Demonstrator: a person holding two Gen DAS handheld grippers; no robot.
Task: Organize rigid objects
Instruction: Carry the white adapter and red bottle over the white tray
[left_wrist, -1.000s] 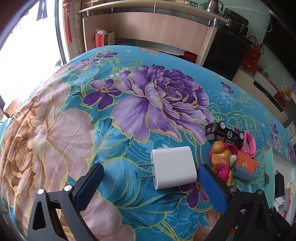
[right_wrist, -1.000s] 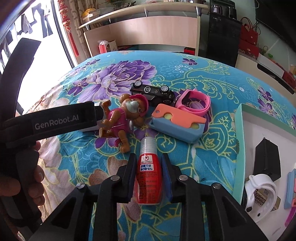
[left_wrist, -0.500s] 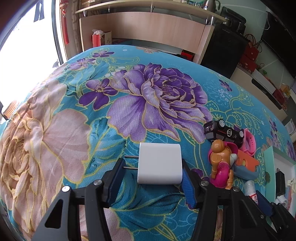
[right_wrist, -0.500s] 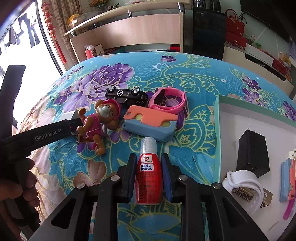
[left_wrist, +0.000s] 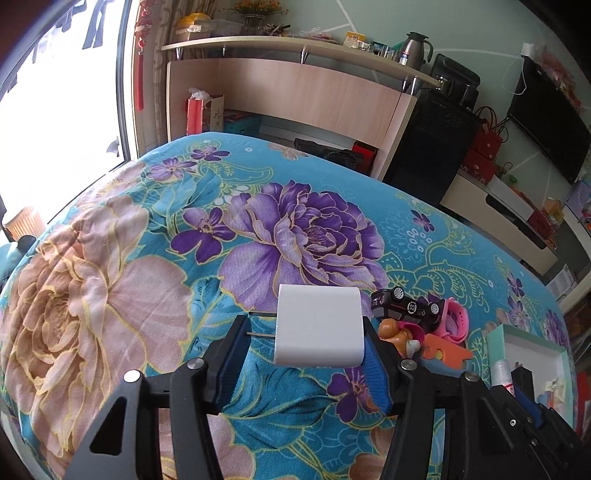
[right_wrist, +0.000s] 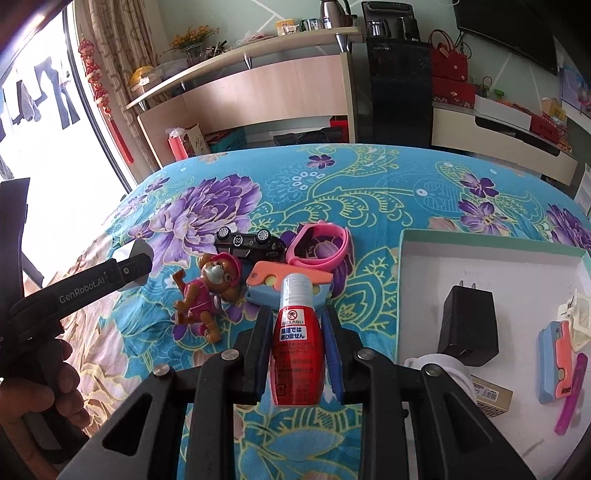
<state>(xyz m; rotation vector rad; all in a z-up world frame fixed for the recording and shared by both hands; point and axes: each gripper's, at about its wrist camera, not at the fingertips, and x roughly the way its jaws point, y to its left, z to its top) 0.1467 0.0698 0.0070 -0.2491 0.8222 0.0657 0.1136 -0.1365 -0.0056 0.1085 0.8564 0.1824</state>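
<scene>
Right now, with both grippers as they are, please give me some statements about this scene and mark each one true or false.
1. The left gripper is shut on the white charger. True.
2. The right gripper holds a blue bottle. False: the bottle is red with a clear cap.
3. A black charger lies inside the white tray. True.
4. The toy car stands on its wheels. False: its wheels face up or sideways.
5. The pink band is in the tray. False: it lies on the flowered blanket.
</scene>
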